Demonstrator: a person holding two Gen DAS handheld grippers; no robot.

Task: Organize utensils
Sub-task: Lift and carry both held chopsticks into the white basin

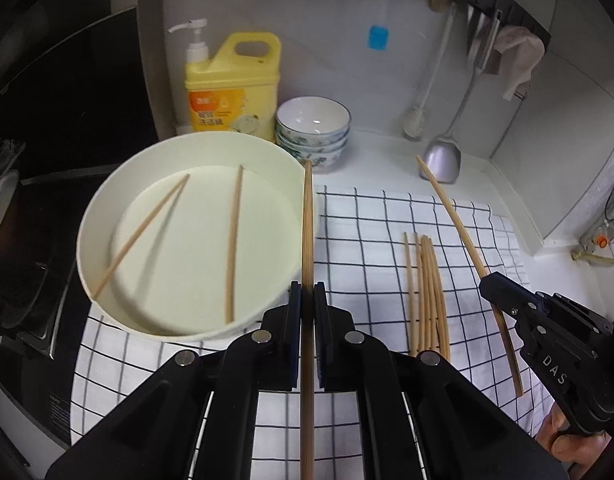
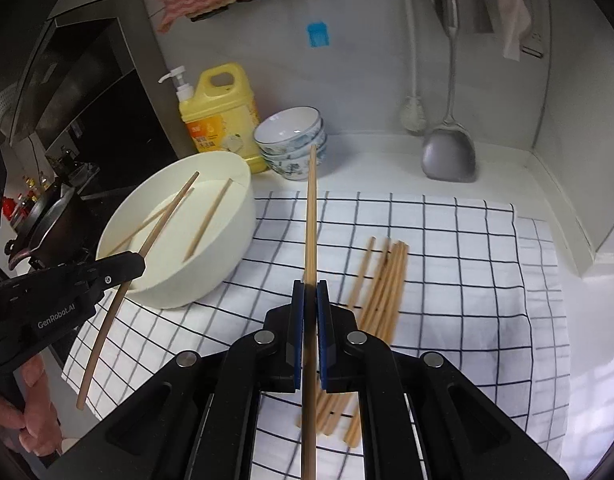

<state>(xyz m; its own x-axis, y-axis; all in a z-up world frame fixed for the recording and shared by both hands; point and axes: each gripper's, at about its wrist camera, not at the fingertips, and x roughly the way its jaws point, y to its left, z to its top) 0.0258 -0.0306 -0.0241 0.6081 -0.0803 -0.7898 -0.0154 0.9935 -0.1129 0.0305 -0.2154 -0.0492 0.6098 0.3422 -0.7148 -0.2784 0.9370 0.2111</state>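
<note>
One light, stiff, probably slippery chopstick [image 1: 307, 216] is clamped mid-shaft in the closed left gripper [image 1: 307, 292] beside the white bowl [image 1: 107, 216], another [image 2: 311, 208] likewise in the closed right gripper [image 2: 310, 290], bundle [image 1: 425, 296] right of bowl.

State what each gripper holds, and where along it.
Left gripper: one chopstick, clamped partway along its length. Right gripper: another chopstick, also gripped partway along, both ends free.

The left gripper [image 1: 307, 296] clamps one chopstick [image 1: 307, 220] beside the white basin [image 1: 89, 236], where two chopsticks [image 1: 234, 244] lie.
</note>
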